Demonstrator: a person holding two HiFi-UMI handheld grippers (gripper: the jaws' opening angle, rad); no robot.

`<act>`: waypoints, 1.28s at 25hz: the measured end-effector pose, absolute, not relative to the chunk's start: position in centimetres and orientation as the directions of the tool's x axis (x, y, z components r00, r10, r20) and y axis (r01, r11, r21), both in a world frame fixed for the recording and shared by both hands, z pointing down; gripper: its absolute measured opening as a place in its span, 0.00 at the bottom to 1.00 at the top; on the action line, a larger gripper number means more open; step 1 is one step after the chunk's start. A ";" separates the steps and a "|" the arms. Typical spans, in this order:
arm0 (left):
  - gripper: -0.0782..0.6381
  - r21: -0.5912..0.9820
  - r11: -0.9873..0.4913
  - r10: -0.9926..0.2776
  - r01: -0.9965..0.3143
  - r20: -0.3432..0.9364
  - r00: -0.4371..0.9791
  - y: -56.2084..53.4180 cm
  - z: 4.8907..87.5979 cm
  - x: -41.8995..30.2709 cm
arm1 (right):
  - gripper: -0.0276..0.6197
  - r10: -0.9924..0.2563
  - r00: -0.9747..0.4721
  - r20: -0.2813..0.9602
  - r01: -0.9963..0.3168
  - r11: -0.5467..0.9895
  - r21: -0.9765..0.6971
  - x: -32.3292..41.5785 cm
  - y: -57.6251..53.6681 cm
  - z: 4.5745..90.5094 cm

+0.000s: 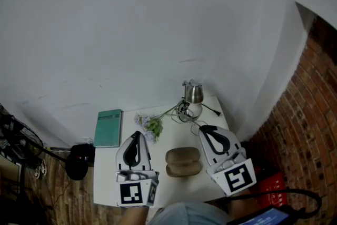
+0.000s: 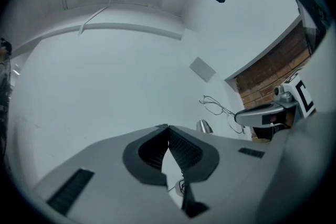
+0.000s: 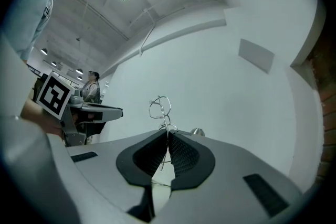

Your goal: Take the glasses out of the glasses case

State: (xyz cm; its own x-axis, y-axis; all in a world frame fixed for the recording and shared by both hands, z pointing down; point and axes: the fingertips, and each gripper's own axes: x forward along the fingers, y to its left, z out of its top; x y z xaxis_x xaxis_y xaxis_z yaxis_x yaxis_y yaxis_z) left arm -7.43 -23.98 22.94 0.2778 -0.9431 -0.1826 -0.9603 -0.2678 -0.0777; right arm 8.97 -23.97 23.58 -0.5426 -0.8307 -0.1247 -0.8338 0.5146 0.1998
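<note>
Thin wire-rimmed glasses [image 3: 159,107] are sticking up, pinched in the right gripper [image 3: 168,134]. The left gripper [image 2: 168,127] is pressing its ribbed jaws together empty, with the oval brown case [image 1: 183,162] lying between the two.

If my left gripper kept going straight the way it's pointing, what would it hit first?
Probably the white wall. The left gripper, shut and empty, faces bare wall; the metal cup sits right of its line. Depth is unclear.
</note>
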 end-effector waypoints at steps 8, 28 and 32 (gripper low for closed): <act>0.12 -0.074 -0.269 -0.937 -0.960 -0.208 0.279 -23.9 21.8 -7.3 | 0.09 -0.855 -0.486 -0.183 -0.870 0.453 0.193 10.0 -24.4 21.7; 0.12 -0.063 -0.255 -0.942 -0.965 -0.210 0.263 -23.6 21.5 -7.9 | 0.09 -0.857 -0.464 -0.221 -0.883 0.429 0.191 10.2 -23.8 20.7; 0.12 -0.061 -0.255 -0.942 -0.965 -0.209 0.262 -23.7 21.6 -8.0 | 0.09 -0.859 -0.462 -0.223 -0.884 0.427 0.188 10.3 -23.9 20.7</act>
